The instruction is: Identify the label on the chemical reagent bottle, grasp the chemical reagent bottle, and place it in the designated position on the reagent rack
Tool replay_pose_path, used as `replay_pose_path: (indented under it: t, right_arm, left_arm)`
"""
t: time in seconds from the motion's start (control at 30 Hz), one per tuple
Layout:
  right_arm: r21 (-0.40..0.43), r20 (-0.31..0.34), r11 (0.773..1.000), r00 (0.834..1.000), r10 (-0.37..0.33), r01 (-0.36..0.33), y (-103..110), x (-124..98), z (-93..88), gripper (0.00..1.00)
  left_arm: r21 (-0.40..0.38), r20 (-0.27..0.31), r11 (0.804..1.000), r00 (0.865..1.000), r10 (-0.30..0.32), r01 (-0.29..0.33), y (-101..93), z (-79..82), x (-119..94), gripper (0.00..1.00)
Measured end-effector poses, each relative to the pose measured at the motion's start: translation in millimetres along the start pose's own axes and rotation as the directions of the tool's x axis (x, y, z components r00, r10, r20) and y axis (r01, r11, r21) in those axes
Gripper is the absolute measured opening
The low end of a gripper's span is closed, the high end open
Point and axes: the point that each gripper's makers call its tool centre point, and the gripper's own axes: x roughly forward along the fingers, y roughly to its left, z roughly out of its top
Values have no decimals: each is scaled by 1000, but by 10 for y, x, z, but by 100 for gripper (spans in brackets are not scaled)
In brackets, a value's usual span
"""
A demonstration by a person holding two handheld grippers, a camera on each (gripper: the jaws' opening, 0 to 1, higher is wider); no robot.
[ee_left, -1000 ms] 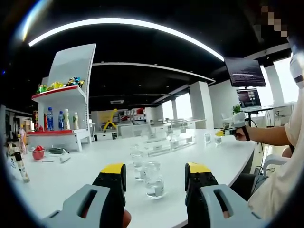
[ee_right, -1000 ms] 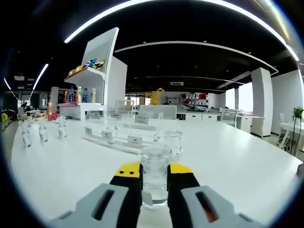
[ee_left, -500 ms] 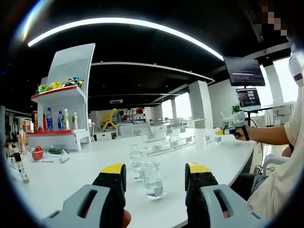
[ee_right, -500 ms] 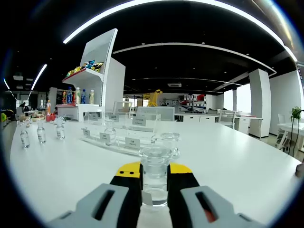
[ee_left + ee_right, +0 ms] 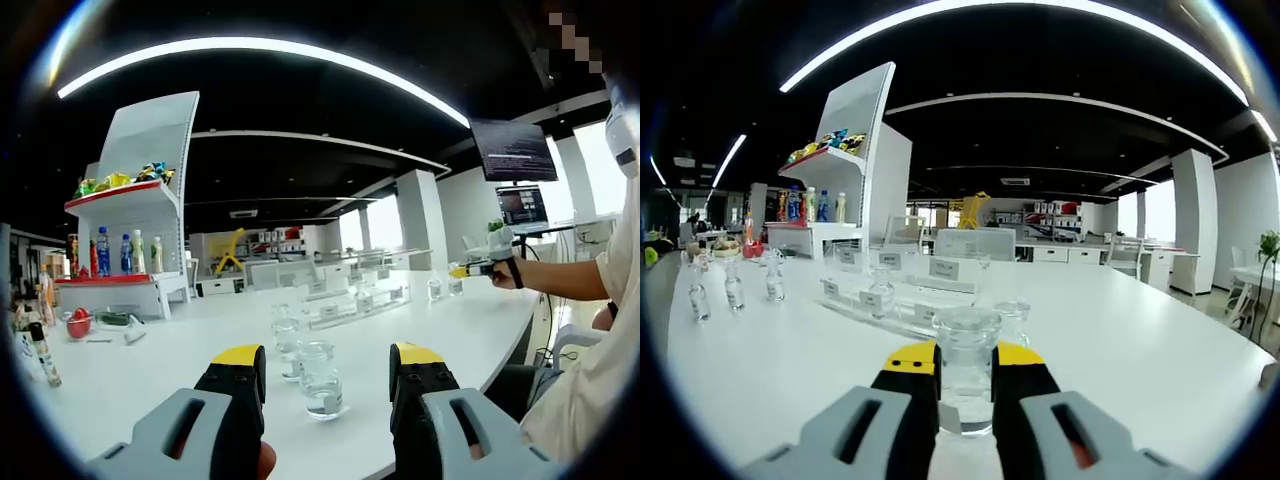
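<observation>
Two tongs are mine to report. My right tongs point(image 5: 965, 372) are clenched on a clear glass bottle point(image 5: 966, 365), held up off the white desk point(image 5: 1140, 350) on my side of the rack point(image 5: 905, 300), whose label cards face me. Another small bottle point(image 5: 1014, 318) stands just behind the held one, still short of the rack. My left tongs point(image 5: 325, 372) are released, jaws spread either side of a bottle point(image 5: 322, 378) standing on the desk, nearer me than the rack point(image 5: 355, 305).
</observation>
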Motion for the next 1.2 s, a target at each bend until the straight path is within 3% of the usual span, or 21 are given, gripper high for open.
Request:
replay_pose_path:
  t: [0.3,1.2]
  right_arm:
    - [7,7,1000,1000,29,-29,128,41,105,19]
    - [31,60,983,982,177,-179,965,426,461,19]
  left_arm:
    - [4,4,1000,1000,-4,4,-18,10,0,50]
    - [6,-2,1000,1000,14,-14,88,-15,-66,50]
